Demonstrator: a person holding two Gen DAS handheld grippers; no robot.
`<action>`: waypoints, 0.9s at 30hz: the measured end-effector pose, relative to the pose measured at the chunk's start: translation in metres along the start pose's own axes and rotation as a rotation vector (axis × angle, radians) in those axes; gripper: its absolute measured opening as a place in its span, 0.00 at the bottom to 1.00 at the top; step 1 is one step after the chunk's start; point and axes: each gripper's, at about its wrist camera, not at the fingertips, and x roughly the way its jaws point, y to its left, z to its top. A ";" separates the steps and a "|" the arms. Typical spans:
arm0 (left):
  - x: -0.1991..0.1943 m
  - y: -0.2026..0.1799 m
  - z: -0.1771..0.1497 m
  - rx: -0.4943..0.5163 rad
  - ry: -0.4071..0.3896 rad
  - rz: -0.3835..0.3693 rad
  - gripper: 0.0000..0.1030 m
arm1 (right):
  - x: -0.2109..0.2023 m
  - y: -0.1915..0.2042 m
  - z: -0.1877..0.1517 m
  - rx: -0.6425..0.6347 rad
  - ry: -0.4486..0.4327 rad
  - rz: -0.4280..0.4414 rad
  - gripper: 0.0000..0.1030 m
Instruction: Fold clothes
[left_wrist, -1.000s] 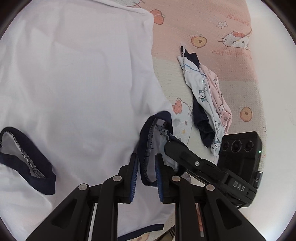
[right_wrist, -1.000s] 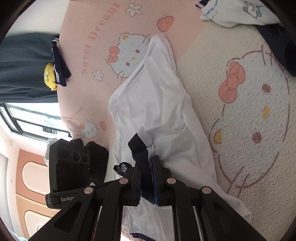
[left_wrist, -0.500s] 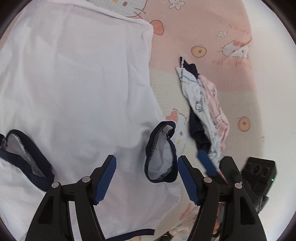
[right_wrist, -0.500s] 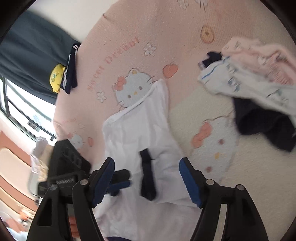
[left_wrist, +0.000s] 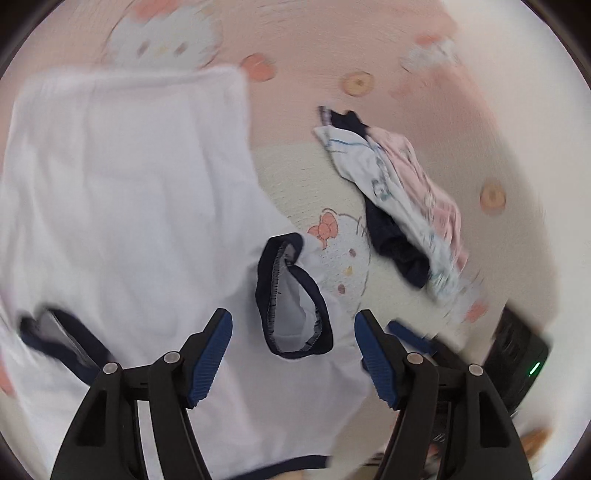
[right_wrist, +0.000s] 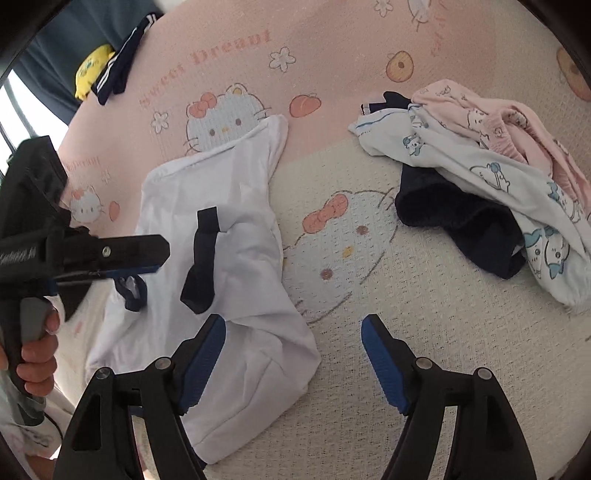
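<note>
White cotton with navy trim: the shirt (right_wrist: 221, 258) lies on the mat (right_wrist: 369, 332), left of centre in the right wrist view, both sleeves folded in. The left gripper (left_wrist: 293, 354) and right gripper (right_wrist: 293, 362) have just been opening; both are released and empty. Next, I judge, pinch both bottom corners evenly and carry the hem up to the shoulders. The navy cuff (left_wrist: 291, 295) sits just above the left jaws; the shirt's lower corner is beside the right gripper's left finger.

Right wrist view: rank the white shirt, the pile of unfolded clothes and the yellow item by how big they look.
1. white shirt
2. pile of unfolded clothes, close to the shirt
3. yellow item, farther away, so true size is unsure
</note>
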 end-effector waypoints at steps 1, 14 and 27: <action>-0.001 -0.008 -0.002 0.076 -0.010 0.035 0.65 | 0.001 0.000 -0.001 0.005 0.004 0.000 0.73; 0.012 -0.045 -0.030 0.386 -0.082 0.123 0.65 | 0.004 -0.006 -0.028 0.044 0.045 -0.055 0.74; 0.035 -0.051 -0.032 0.513 -0.050 0.104 0.33 | 0.006 -0.001 -0.032 -0.016 -0.031 -0.097 0.73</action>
